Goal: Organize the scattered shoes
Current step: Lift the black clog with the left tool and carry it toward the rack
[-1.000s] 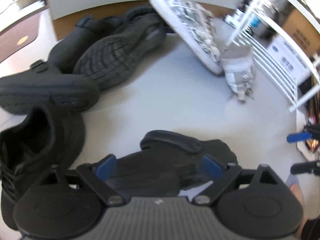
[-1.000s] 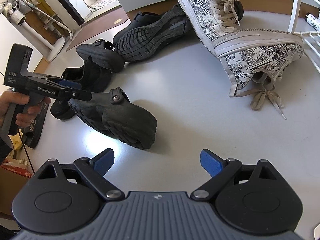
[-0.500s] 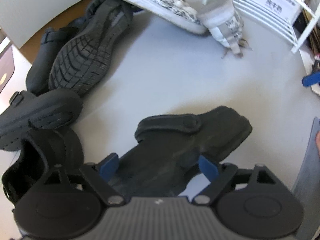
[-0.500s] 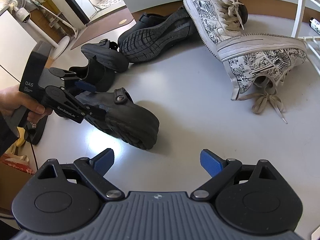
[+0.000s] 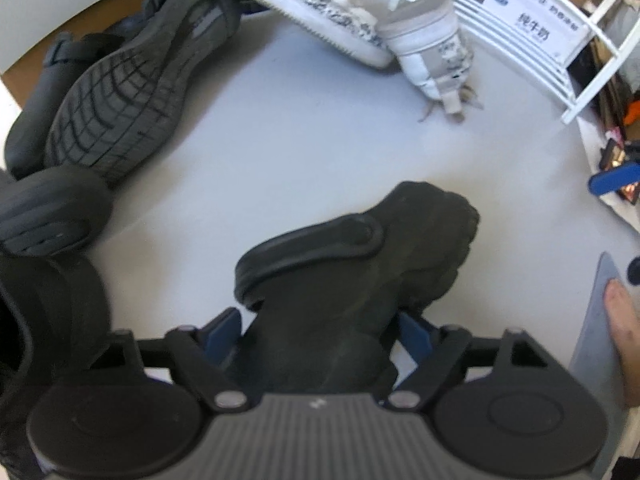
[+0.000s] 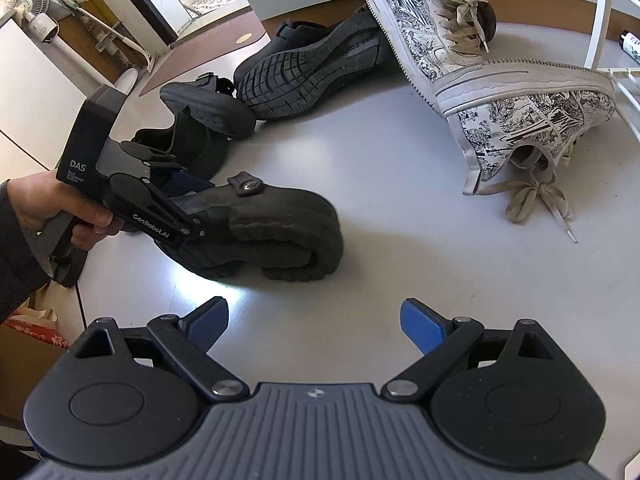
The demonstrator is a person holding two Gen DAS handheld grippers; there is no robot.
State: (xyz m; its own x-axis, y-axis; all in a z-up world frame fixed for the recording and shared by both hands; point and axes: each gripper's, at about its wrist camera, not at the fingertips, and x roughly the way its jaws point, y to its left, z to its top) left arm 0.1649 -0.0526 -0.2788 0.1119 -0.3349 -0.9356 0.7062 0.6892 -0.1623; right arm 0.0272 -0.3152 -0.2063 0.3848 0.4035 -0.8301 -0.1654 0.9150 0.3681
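Note:
My left gripper is shut on the heel of a black clog. In the right wrist view the clog stands sole down on the grey table with the left gripper clamped on its heel. My right gripper is open and empty, just in front of the clog. A second black clog, a black sneaker and a sneaker lying sole up sit at the back left. Two white patterned sneakers lie at the back right.
A white wire rack stands at the table's right side, with cardboard boxes behind it. The table edge runs along the left, with floor, a fan and a doormat beyond.
The left gripper has turned and lowered the clog from tilted on its side to sole down on the table, toe pointing right. My right gripper has stayed open in place.

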